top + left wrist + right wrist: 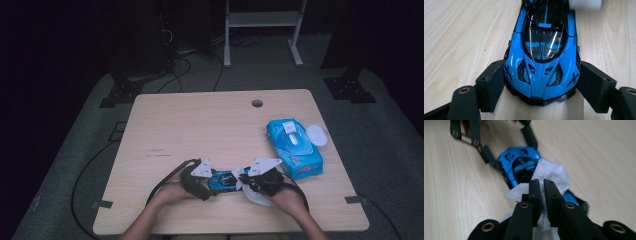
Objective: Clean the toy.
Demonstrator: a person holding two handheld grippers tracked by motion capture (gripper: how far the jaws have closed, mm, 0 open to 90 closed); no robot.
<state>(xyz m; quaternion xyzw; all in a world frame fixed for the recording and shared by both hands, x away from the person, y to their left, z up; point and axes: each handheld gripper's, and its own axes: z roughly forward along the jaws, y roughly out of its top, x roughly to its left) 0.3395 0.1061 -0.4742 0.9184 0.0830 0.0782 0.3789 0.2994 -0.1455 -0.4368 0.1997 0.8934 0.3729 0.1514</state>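
One blue toy car (pixel 541 60) — clamped in left gripper (pixel 540 87) | one white wipe (pixel 549 173) — pinched by right gripper (pixel 541 187), on car | one wipe pack (pixel 294 147) beyond right gripper

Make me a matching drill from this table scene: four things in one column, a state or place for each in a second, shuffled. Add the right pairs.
Things
1. toy car
2. white wipe
3. wipes pack
4. round hole

States or places
A. pinched in the shut right tongs
B. lies at the table's right edge, flap open
C. clamped at the nose by the left tongs
D. in the tabletop near the far edge

Pairs: 1-C, 2-A, 3-B, 4-D
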